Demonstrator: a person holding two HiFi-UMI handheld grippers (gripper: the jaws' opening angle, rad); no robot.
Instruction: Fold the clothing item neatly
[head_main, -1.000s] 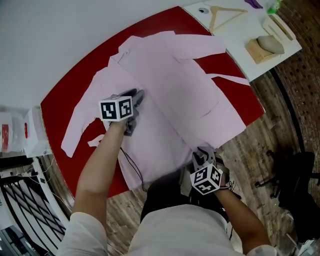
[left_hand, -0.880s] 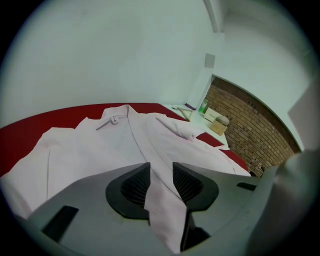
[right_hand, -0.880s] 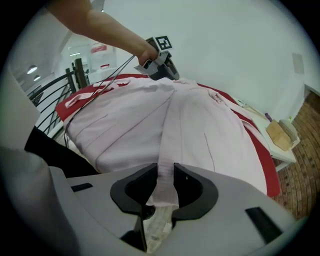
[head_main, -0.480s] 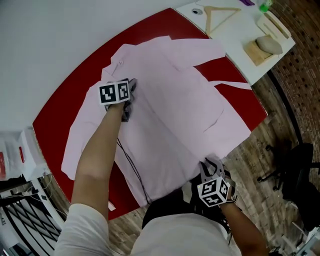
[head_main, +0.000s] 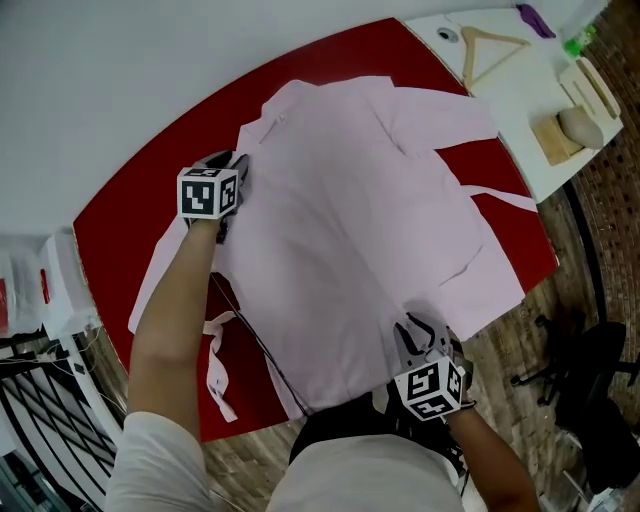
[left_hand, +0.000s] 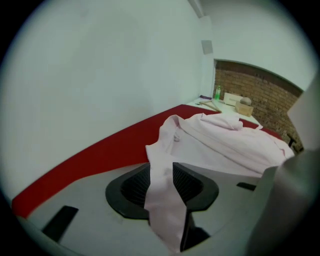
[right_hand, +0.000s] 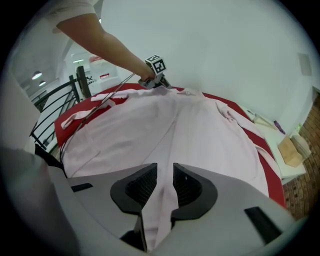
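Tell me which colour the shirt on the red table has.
The shirt is plain pale pink, without any pattern. It shows best in the head view.

The left gripper (head_main: 232, 168) is carried further across the red table (head_main: 120, 250), up beside the collar; the pink shirt (head_main: 370, 230) clamped in it is drawn flatter, and a cuff (head_main: 215, 378) is uncovered.
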